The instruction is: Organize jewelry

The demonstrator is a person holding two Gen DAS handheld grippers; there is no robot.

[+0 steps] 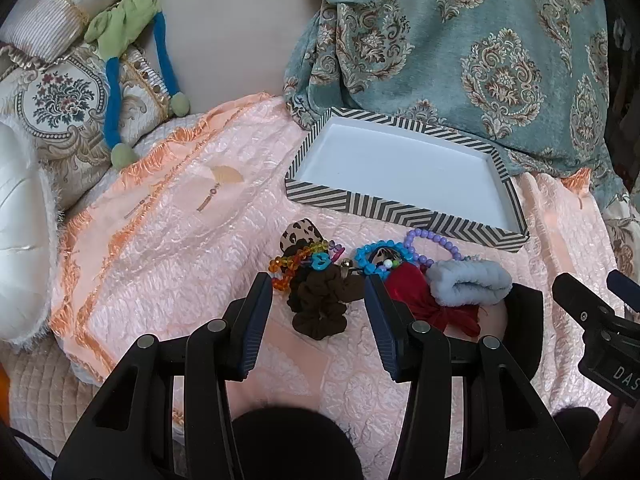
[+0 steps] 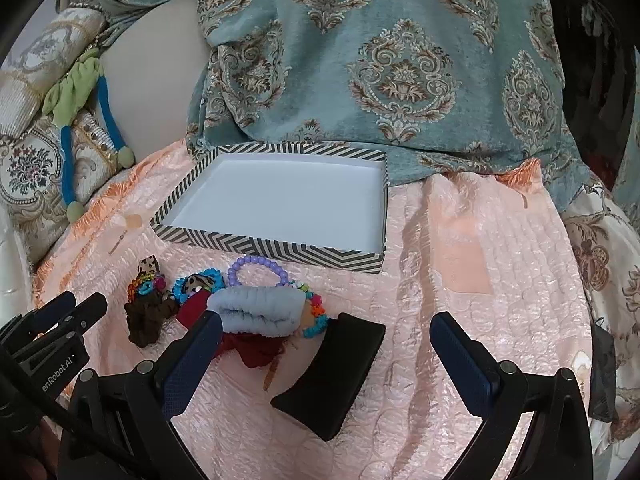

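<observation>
Both my tongs hang spread over the pile, pinching nothing. My left tongs (image 1: 318, 292) straddle the brown scrunchie (image 1: 320, 304); my right tongs (image 2: 326, 336) stand wide over the black clip (image 2: 330, 372).

The jewelry lies in one heap on the pink bedspread (image 2: 460, 280), just in front of the striped tray (image 2: 280, 246), whose white floor is bare.

Risks, as I judge them:
- Everything touches. The orange bead bracelet (image 1: 286, 268) and blue bead bracelet (image 1: 380, 256) lie against the scrunchie; closing on it could drag them along or scatter them.
- The purple bead bracelet (image 2: 258, 268) sits partly under the grey scrunchie (image 2: 260, 312); lifting one may snag the other.
- The bedspread is soft and puckered; a low grab could pinch cloth.
- My two tongs work near each other and could collide.
</observation>
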